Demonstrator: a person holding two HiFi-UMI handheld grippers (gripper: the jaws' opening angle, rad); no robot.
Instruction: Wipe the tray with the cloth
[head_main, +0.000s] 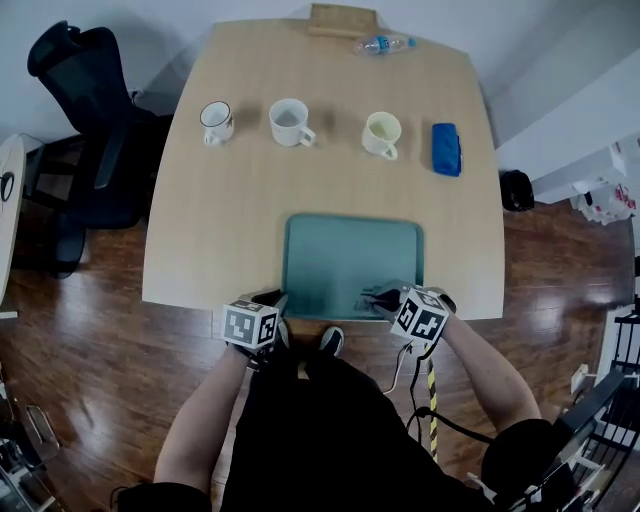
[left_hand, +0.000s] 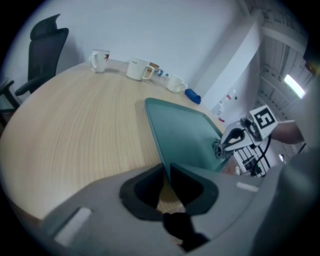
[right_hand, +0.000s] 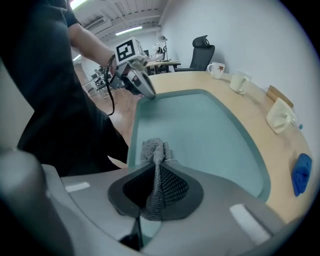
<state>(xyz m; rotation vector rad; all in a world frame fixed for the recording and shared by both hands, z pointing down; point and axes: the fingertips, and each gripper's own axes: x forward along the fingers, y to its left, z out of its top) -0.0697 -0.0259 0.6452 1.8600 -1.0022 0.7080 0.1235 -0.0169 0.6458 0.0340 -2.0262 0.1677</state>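
wiping looks under way: the right gripper (right_hand: 156, 172) pinches the grey mesh cloth (right_hand: 153, 149) over the teal rectangular tray (head_main: 340, 250), the left gripper (left_hand: 167, 174) clamps its rim; next likely a sweep across.

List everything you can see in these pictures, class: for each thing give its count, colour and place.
table: one, light wood, under everything
tray: one, teal, at the table's near edge
mugs: three, white or cream, in a row across the far side
blue item: one, blue, right of the mugs; perhaps a folded cloth
bottle: one, clear, lying at the far edge
wooden block: one, tan, far edge beside the bottle
office chair: one, black, left of the table
cloth: one, grey, held at the tray's near right part
left gripper: one, grey, shut on the tray's near left corner
right gripper: one, grey, shut on the cloth
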